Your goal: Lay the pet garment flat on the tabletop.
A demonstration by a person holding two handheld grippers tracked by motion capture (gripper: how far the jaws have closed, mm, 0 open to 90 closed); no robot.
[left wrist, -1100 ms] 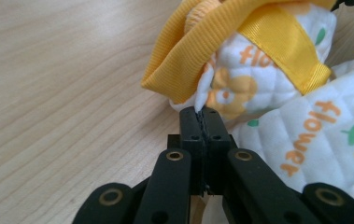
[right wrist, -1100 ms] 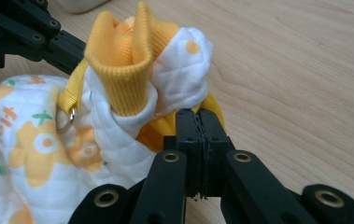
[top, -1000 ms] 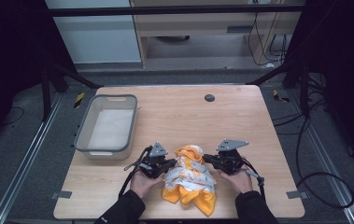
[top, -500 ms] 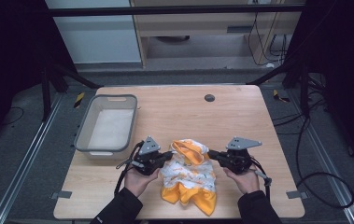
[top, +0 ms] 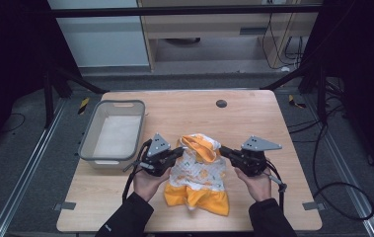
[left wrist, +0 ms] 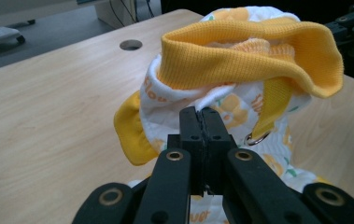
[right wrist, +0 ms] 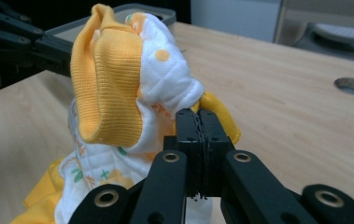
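- The garment [top: 197, 173], white quilted cloth with orange print and yellow ribbed trim, hangs between the two tools near the front edge of the surface [top: 253, 113].
- Left tool [top: 178, 152]: jaws closed tight on the garment's left side, pinching white cloth just below the yellow ribbed band; in the left tool view [left wrist: 202, 116] the jaw tips meet with fabric caught between them.
- Right tool [top: 222, 149]: jaws closed on the garment's right side; in the right tool view [right wrist: 197, 119] the tips pinch white cloth just beside a yellow fold.
- The garment's top is held up off the surface, its ribbed band arching over between the two grips; its yellow lower hem lies on the surface, toward the person.
- A small metal ring [left wrist: 257, 138] hangs on a yellow strap at the garment's front.
- A grey bin [top: 87, 143] stands to the left of the garment, just beside the left tool.
- A round hole [top: 221, 103] in the surface lies beyond the garment, well apart from it.
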